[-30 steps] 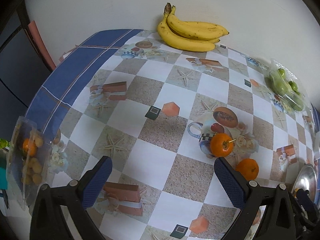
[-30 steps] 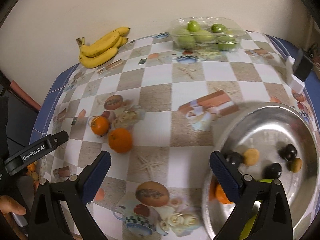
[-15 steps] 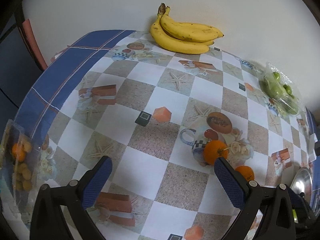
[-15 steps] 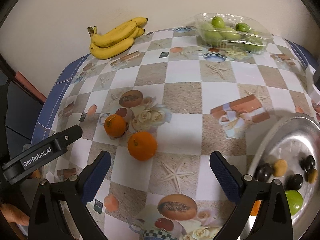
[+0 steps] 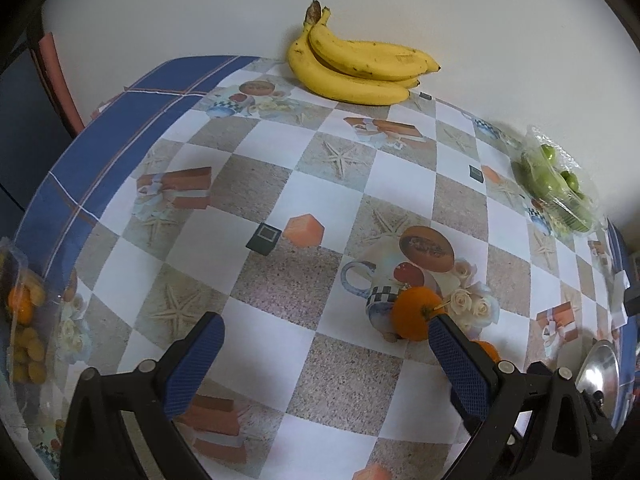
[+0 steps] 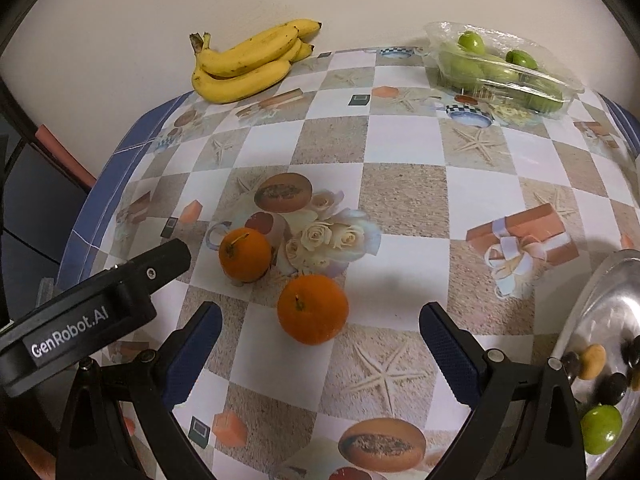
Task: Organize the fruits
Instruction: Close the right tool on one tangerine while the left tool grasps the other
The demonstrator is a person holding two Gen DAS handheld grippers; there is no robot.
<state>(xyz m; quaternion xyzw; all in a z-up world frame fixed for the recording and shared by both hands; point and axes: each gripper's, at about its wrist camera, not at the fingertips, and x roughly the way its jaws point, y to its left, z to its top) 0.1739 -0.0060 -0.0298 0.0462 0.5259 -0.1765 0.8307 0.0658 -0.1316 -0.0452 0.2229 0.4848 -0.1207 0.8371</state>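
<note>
Checkered vinyl tablecloth printed with starfish, roses and gift boxes is seen covering the table, with a pale wall behind. Over the last second the right gripper has been swung away from the round polished metal tray, which is now cut off at the lower right of the right wrist view. It has been brought over the nearer round orange fruit, now centred just ahead of its wide-open, empty jaws. A second round orange fruit with a short stem is seen just beside it, toward the left centre. The left gripper is also held open and empty. The yellow banana bunch and the clear plastic punnet of green fruit are seen at the top edge. A pickup of the nearer orange for transfer to the tray is judged imminent.
</note>
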